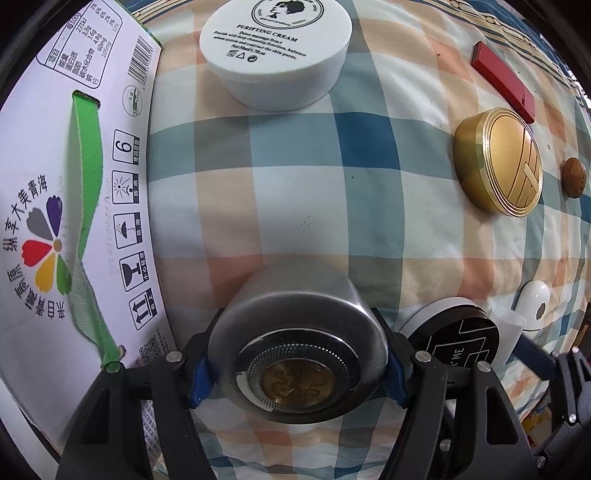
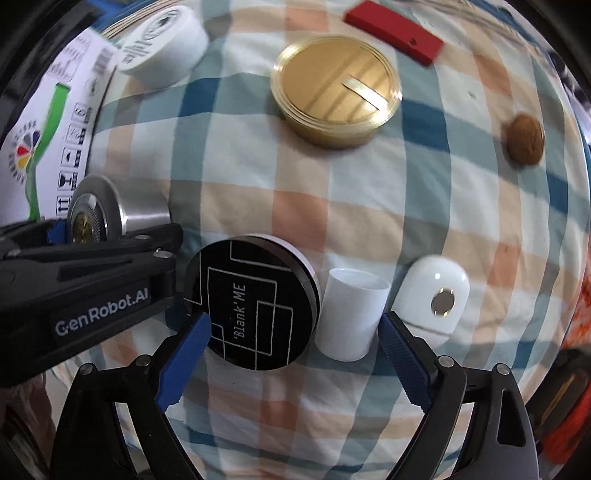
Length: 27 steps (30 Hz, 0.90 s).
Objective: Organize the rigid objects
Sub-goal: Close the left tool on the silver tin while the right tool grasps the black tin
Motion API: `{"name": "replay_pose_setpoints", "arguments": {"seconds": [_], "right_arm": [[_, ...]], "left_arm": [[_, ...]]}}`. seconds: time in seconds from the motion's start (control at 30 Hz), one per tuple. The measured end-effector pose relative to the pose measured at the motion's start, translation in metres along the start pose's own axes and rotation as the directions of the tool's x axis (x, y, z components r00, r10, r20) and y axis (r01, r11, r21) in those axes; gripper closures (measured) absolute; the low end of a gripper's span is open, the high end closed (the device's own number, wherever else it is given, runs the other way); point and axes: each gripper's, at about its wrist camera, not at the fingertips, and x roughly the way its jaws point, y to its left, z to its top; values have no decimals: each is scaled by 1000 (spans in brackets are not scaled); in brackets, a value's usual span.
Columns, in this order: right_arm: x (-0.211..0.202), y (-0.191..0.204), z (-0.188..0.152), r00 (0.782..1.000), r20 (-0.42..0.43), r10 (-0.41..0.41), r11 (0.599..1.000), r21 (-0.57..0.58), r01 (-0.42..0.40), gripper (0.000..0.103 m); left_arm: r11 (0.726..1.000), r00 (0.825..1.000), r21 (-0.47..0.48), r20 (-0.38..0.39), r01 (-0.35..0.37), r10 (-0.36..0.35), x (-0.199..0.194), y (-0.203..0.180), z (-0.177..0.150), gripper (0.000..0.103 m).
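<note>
My left gripper (image 1: 297, 376) is shut on a silver round tin (image 1: 295, 325) with a gold emblem on its lid, its blue pads pressed on both sides, right beside the white carton (image 1: 74, 184). The same tin (image 2: 122, 214) shows at the left of the right wrist view. My right gripper (image 2: 295, 354) stands open and points down at a black "Blank ME" compact (image 2: 251, 306) and a small white cup (image 2: 351, 314). Both lie side by side on the checked cloth just ahead of the blue fingers, which touch neither.
On the checked cloth (image 2: 332, 206) lie a white cream jar (image 1: 275, 51), a gold round case (image 2: 336, 92), a red flat box (image 2: 395, 33), a brown nut-like ball (image 2: 524, 140) and a white capsule case (image 2: 430, 295). The carton has a green strap (image 1: 86, 184).
</note>
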Motion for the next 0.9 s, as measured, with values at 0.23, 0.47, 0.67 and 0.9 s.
{"name": "replay_pose_setpoints", "arguments": {"seconds": [0.23,0.47,0.67,0.9], "right_arm": [[-7,-14,6,998,22,62,986,154,-65,8],[-7,-12,-5,998,27,51,985,164,-54,11],[-13,-29,-10,991,48,128,970,204,-135,12],[5,13,-1,986,39,165,967,191,-169,12]], "left_arm": [[1000,1000,-8,-3,2,-2,-9,-8,-4,34],[1000,1000,-6,-9,6,-6,-12,-10,-5,34],[1000,1000,-19,-8,15,-15,-14,-9,-6,34],[998,999,-34,-18,45,-46,-19,-4,-3,34]]}}
